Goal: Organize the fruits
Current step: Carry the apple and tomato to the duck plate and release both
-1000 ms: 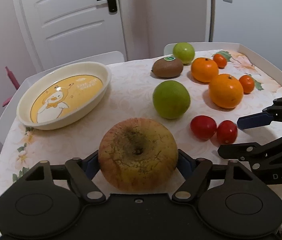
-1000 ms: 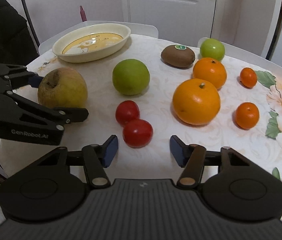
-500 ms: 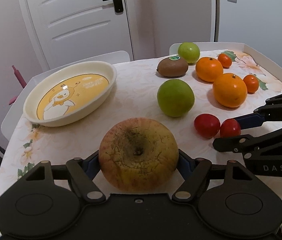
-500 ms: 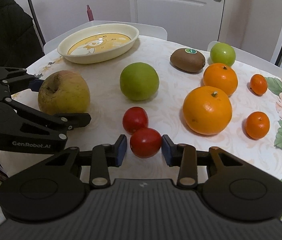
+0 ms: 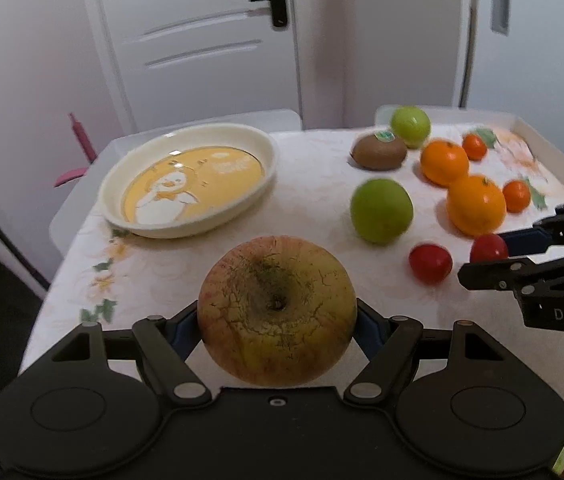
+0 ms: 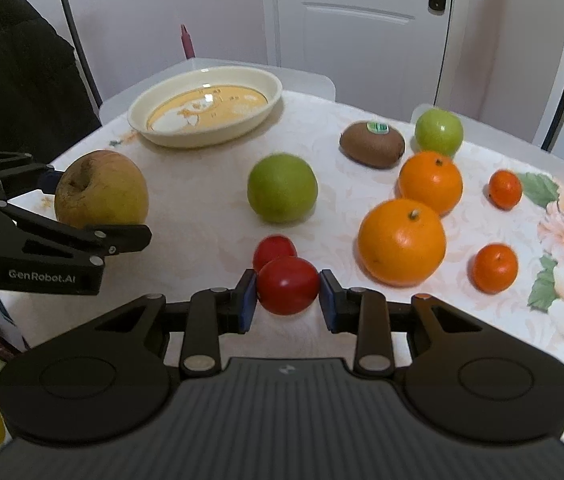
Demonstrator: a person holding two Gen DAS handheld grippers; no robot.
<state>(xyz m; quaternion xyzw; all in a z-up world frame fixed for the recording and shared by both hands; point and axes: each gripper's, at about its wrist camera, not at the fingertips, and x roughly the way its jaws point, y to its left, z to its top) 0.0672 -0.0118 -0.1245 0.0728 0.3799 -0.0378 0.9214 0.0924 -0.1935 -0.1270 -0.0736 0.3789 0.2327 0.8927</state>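
Note:
My left gripper (image 5: 278,322) is shut on a yellow-brown russet apple (image 5: 277,316), held above the near left of the table; the apple also shows in the right wrist view (image 6: 102,190). My right gripper (image 6: 288,294) is shut on a red tomato (image 6: 288,290), seen in the left wrist view (image 5: 488,247). A second red tomato (image 6: 274,250) lies just behind it. A cream dish with a duck picture (image 5: 190,180) stands empty at the far left.
A large green apple (image 6: 282,188), a kiwi (image 6: 372,144), a small green apple (image 6: 439,131), two big oranges (image 6: 402,242) and two small tangerines (image 6: 496,268) lie on the flowered tablecloth. White chairs and a door stand behind.
My right gripper moved forward over the near tomato and closed on it. My left gripper rose with the apple and drew nearer the dish.

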